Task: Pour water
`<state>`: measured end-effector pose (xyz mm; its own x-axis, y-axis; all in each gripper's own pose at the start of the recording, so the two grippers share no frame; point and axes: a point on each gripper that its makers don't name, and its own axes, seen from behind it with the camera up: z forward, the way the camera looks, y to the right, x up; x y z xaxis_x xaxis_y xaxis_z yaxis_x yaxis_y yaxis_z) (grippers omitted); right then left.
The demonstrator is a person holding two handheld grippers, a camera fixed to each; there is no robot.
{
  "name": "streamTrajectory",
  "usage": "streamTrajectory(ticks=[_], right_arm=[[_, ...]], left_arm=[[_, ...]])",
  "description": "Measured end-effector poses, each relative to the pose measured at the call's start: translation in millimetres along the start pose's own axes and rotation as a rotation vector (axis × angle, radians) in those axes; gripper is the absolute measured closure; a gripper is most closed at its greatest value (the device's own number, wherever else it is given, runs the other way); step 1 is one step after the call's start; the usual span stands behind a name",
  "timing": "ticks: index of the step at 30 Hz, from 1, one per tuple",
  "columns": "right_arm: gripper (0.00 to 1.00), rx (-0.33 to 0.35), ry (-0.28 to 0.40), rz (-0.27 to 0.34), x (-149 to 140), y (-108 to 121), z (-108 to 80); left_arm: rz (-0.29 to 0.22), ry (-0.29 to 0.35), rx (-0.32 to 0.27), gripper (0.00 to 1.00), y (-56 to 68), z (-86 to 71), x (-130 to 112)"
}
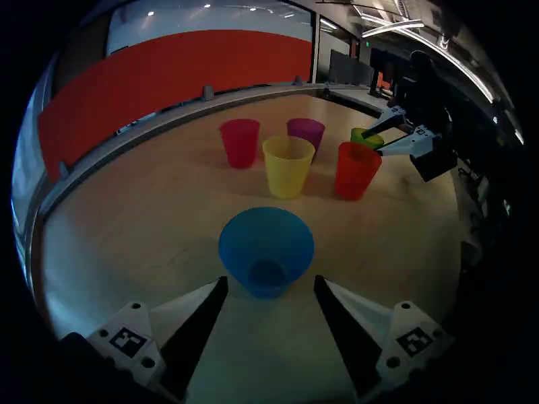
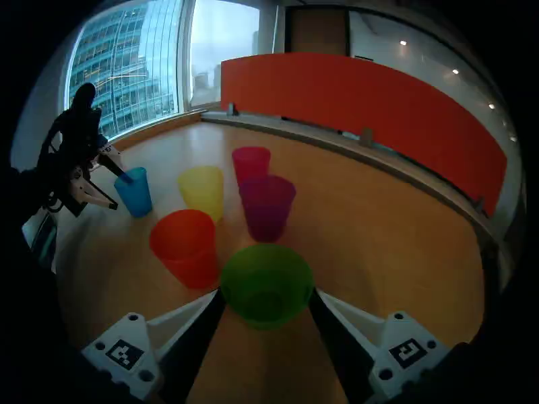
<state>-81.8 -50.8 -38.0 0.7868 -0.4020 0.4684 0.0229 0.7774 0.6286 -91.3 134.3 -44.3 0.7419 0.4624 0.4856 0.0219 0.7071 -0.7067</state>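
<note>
A blue cup (image 1: 266, 252) stands on the wooden table, in between the fingers of my left gripper (image 1: 269, 283), which is open with a small gap on each side. In the right gripper view a green cup (image 2: 266, 283) stands upright between the spread fingers of my right gripper (image 2: 266, 293), also open, its tips very close to the cup's sides. Both cups look empty. Farther off, the left gripper view shows the right gripper (image 1: 377, 141) at the green cup (image 1: 367, 139). The right gripper view shows the left gripper (image 2: 114, 190) at the blue cup (image 2: 135, 192).
Between the two grippers stand a yellow cup (image 1: 288, 166), an orange-red cup (image 1: 357, 170), a pink cup (image 1: 240, 142) and a purple cup (image 1: 305, 131). An orange partition (image 1: 168, 74) runs along the table's far edge. Windows (image 2: 128, 67) lie beyond the left gripper.
</note>
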Motion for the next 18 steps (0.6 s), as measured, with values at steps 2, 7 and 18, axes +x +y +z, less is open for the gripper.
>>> streamTrajectory(ticks=[2, 7, 18], right_arm=[[0.05, 0.0, -0.001, 0.002, -1, -1, -0.3], [0.0, -0.009, -0.005, -0.003, -4, -1, -2.3], [0.0, -0.049, -0.002, 0.015, -15, 5, -17.9]], left_arm=[[-0.001, 0.001, 0.001, 0.05, -0.3, -1.3, 0], [-0.009, 0.01, 0.007, 0.05, -1.3, -5.3, 1], [-0.04, 0.032, 0.042, 0.05, -9.8, -20.4, -6]])
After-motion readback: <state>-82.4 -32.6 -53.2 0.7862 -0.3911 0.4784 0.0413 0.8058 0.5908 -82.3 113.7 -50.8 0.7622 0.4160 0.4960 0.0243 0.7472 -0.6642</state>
